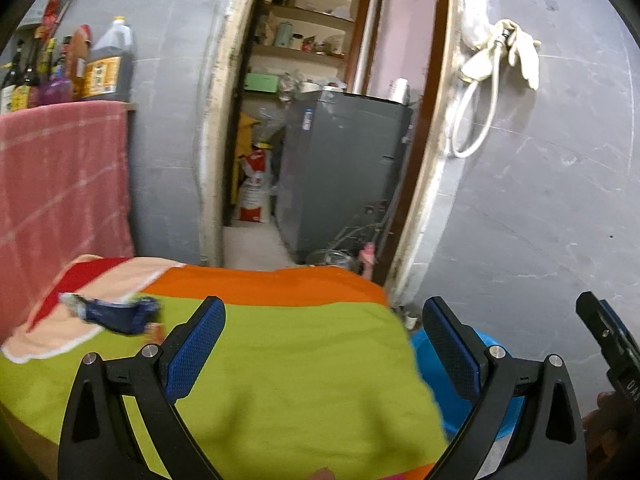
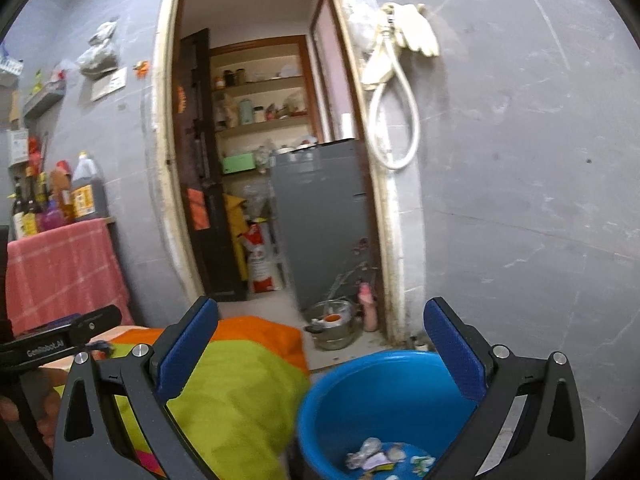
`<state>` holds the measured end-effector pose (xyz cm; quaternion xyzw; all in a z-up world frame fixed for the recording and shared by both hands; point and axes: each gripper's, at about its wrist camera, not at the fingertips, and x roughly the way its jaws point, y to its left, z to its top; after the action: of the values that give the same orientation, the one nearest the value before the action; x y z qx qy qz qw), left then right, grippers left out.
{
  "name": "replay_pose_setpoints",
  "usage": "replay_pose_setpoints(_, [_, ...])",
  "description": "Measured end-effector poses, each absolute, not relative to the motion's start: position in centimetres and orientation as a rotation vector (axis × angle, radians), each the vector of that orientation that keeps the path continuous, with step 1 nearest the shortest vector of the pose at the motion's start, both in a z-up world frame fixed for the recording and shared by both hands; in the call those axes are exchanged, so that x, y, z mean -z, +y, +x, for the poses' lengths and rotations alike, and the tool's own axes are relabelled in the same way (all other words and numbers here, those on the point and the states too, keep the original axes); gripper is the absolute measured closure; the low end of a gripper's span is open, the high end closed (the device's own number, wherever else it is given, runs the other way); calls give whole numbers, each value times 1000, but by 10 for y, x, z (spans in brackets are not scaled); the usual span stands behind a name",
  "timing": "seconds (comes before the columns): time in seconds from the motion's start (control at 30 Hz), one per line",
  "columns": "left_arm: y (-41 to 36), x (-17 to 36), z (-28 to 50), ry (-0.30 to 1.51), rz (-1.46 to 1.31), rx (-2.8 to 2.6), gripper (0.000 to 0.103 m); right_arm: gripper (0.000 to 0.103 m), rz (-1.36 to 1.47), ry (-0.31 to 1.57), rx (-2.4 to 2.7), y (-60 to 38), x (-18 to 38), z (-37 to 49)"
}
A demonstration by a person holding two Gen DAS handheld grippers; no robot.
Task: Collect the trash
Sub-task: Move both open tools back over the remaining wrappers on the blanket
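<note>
— Holding both tools empty, are we? The left gripper (image 1: 320,344) has its fingers wide apart over the green part of the bedspread (image 1: 288,368), nothing between the blue ribbed pads (image 1: 192,352).

— Yes, and the right gripper (image 2: 320,344) is spread just as wide above the blue plastic tub (image 2: 360,400), gripping nothing. We judge we're between pickups: crumpled scraps (image 2: 380,456) already lie on the tub's bottom.

— What's left?

— One dark blue wrapper (image 1: 116,312), crinkled and foil-like, twisted long, lying near the bedspread's far left corner where the red and peach patches meet.

— So next we'd swing the left gripper leftward and forward, come down over the wrapper, and pinch its raised middle.

— Carefully; the cloth is soft and rumpled, so we could nip fabric along with it. The tub sits on the floor just beside the bedspread's right edge, smooth-walled and round.
</note>
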<state>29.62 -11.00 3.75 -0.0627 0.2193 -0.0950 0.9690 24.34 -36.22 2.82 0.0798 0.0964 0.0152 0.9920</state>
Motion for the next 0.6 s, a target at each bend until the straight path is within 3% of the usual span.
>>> replay_pose_setpoints(0.6, [55,-25,263,484,-217,-88,6,0,81,282,-258,-231,-27,262])
